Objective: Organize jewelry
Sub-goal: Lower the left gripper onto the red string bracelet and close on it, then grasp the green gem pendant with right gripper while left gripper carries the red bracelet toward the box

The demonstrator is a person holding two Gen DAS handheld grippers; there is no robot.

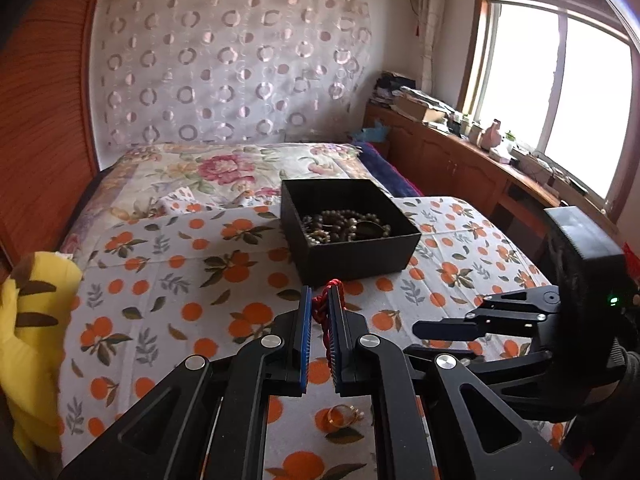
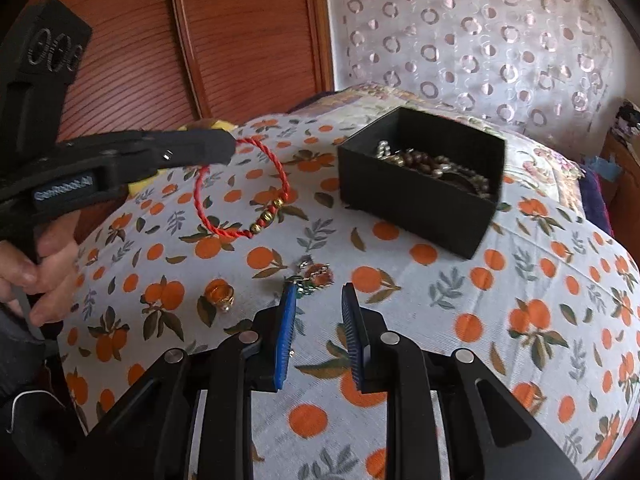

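Observation:
My left gripper (image 1: 320, 297) is shut on a red braided cord bracelet (image 1: 319, 314), lifted off the bedspread. In the right wrist view the bracelet (image 2: 280, 168) hangs as a loop with gold beads from the left gripper (image 2: 229, 146). A black open box (image 1: 352, 258) holding bead strings stands just beyond it. A gold ring (image 2: 219, 294) and a small orange-and-green charm (image 2: 318, 275) lie on the bedspread. My right gripper (image 2: 318, 293) stands open just short of the charm, its jaws holding nothing. It shows at the right of the left wrist view (image 1: 412, 338).
The bed has an orange-print cover (image 2: 500, 280). A yellow plush toy (image 1: 32, 320) sits at its left edge. A wooden panel (image 2: 132, 60) stands on the left and a low cabinet (image 1: 460, 164) under the window on the right. A person's hand (image 2: 44, 272) grips the left tool's handle.

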